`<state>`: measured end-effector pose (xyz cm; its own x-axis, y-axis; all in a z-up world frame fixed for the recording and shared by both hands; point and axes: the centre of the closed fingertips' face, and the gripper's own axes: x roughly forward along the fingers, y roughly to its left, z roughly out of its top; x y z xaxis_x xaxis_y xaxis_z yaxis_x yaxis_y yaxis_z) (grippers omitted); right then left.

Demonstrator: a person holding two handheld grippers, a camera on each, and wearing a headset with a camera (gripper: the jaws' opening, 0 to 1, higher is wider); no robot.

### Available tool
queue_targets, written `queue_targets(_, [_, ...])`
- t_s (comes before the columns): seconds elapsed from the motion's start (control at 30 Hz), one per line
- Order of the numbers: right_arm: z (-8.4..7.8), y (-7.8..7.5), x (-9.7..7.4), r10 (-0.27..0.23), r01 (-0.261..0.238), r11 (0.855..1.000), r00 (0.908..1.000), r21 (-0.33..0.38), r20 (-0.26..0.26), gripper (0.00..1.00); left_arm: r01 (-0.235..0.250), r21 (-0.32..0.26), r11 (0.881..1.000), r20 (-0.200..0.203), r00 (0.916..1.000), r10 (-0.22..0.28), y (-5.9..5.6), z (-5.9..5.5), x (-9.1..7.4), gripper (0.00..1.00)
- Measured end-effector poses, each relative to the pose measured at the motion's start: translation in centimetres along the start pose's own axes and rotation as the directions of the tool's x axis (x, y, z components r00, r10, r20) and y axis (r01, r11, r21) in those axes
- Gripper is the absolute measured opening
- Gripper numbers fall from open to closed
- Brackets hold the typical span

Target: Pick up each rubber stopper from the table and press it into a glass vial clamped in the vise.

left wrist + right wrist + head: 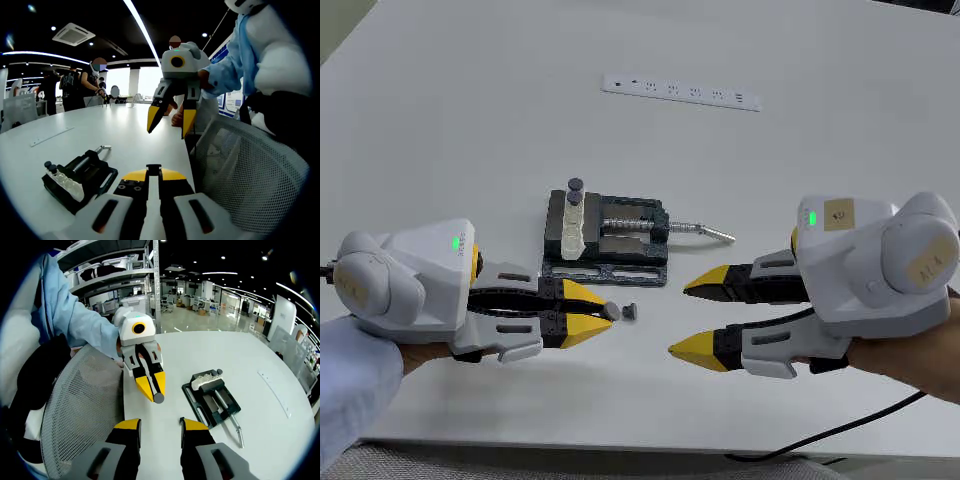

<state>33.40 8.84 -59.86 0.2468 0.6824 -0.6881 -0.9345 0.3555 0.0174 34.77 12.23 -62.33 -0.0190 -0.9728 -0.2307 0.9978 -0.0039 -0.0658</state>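
Left tool (604, 312) is clamped shut on a grey stopper (613, 311), pinched right at the yellow tips. In the right gripper view you can see the stopper's round face sticking out past those tips. In the left gripper view its own jaws are pressed together with no gap.

Right tool (680, 318) is wide open with nothing in it. Its two yellow tips point at the left tool's tips from across a small gap, so the two tools are pretty much nose to nose above the desk (470, 120).

A second stopper (630, 312) lies on the desk just past the left tool's tips, between the two tools and closer to the left one.

The vise (607, 238) sits on the desk just beyond the tools, a bit nearer the left tool, with its screw handle (710, 232) sticking out toward the right tool's side. A row of vials (575, 228) is clamped in its jaws. The two at the end farthest from the tools have dark stoppers (575, 191) on them. The nearer ones look clear on top.

Well beyond the vise there's a white power strip (680, 92) lying flat on the desk.
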Motion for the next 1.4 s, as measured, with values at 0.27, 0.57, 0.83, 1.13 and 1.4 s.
queue_targets(0.27, [1.6,1.0,-0.3,0.082,-0.088,0.991,0.9948,-0.105,-0.061,0.22,0.045,-0.031,0.998,0.066,0.9969,-0.043,-1.3,1.8,0.5,0.01])
queue_targets(0.57, [2.5,2.2,0.3,0.128,-0.147,0.968,0.9863,-0.202,-0.104,0.17,0.067,-0.027,0.997,0.096,0.9933,-0.064,-2.2,3.2,0.5,0.01])
queue_targets(0.83, [2.5,2.5,0.5,0.152,-0.183,0.951,0.979,-0.251,-0.136,0.14,0.087,-0.02,0.996,0.108,0.9906,-0.084,-2.8,3.7,0.6,0.01])
queue_targets(1.13, [2.2,2.6,0.8,0.172,-0.211,0.94,0.9717,-0.267,-0.162,0.11,0.09,-0.025,0.996,0.114,0.9897,-0.087,-2.7,3.8,0.6,0.01])
queue_targets(1.4, [2.1,2.4,1.0,0.182,-0.226,0.934,0.9677,-0.277,-0.174,0.09,0.098,-0.024,0.995,0.105,0.99,-0.095,-2.7,3.7,0.9,0.01])
